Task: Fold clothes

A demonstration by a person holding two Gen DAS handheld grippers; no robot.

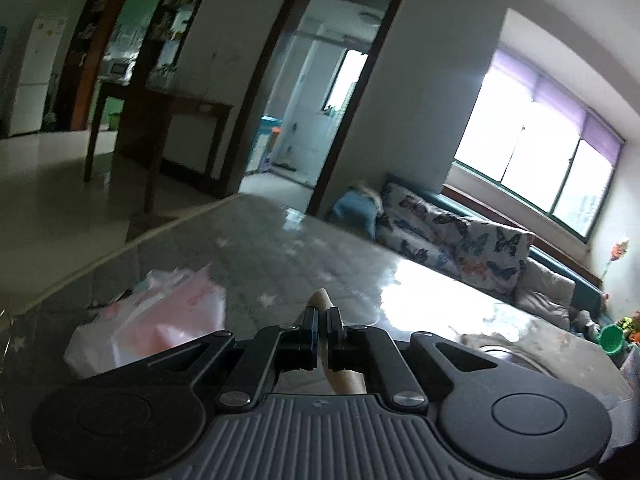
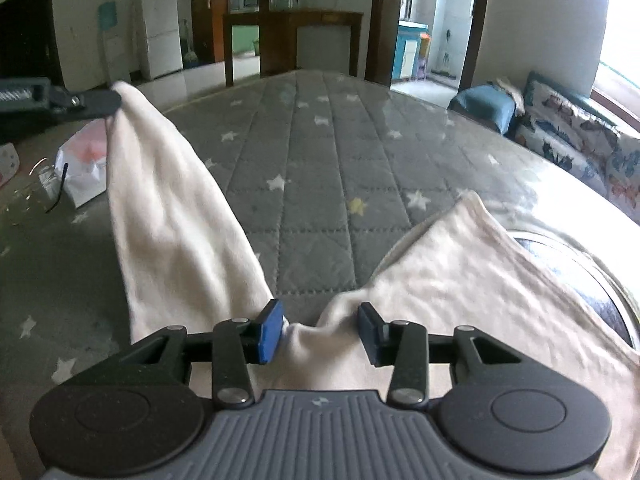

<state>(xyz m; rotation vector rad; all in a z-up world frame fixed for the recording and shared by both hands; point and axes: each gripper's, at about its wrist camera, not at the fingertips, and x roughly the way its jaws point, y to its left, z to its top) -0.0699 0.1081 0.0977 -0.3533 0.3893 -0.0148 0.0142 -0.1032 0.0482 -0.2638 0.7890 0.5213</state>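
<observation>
— So, the left wrist view first: what does the left gripper [image 1: 323,318] have?

— Its jaws are clenched on a thin fold of the cream garment [image 1: 320,298]. Only a small tip of cloth pokes up beyond the fingers, and a strip shows below them; the rest is hidden behind the gripper body. Beyond lies the grey star-patterned mattress [image 1: 256,256], glare from the window [image 1: 532,136] washing out its right part. A pinkish plastic bag [image 1: 168,316] sits on the mattress to the left, its lower edge cut off by the gripper. The whole view is tilted and soft.

— And from the right wrist?

— The right gripper [image 2: 322,330] stands part open, its blue pads [image 2: 270,332] either side of a bunched ridge of the garment [image 2: 460,264]. The left pad touches cloth; whether the right pad presses on it I cannot tell. The garment spreads over the near mattress [image 2: 328,168] on the right, running out of frame at the bottom.

— That white strip rising on the left?

— Same garment, lifted (the left gripper [image 2: 106,102] pinches its top corner at the upper left, mostly cut off by the edge). A dark round thing [image 2: 576,276] lies partly under the cloth at right; I cannot make out what it is. The bag [image 2: 84,168] shows behind the raised strip.
</observation>
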